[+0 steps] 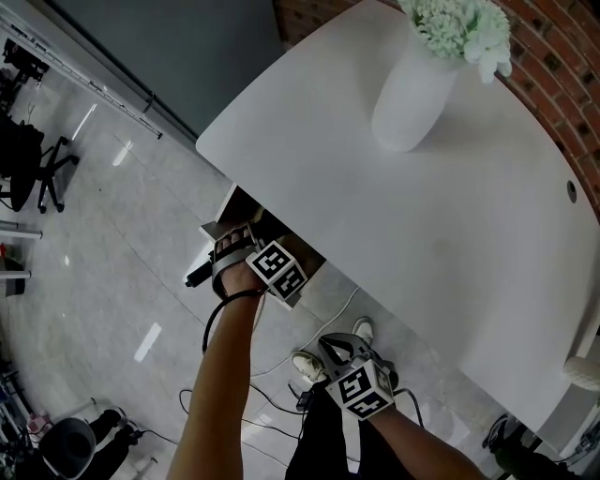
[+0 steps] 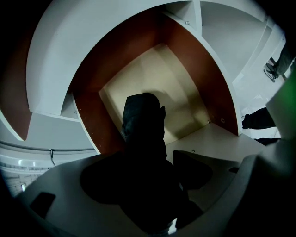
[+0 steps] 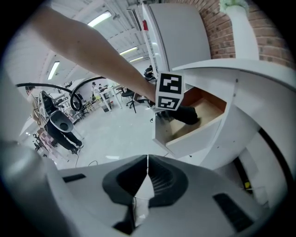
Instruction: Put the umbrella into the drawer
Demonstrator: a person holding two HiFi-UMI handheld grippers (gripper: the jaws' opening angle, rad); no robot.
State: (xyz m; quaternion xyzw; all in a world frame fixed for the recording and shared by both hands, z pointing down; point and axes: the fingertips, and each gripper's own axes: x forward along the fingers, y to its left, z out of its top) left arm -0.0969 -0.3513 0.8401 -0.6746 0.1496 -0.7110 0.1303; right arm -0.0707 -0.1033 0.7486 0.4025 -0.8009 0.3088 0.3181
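While your left gripper point(image 2: 145, 178) stands fully open around the black folded fabric umbrella point(image 2: 143, 120), nothing pinches it. Judged light, stiff-cored, soft-skinned; grip mid-body.

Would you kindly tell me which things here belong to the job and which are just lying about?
Job: umbrella, drawer, left claw.
Lying about: vase, flowers, table, office chair, shut right claw.

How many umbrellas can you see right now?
1. The black folded umbrella stands between the left hand-held gripper's jaws, its far end down in the open drawer. No other shows; part of the drawer is hidden behind it.
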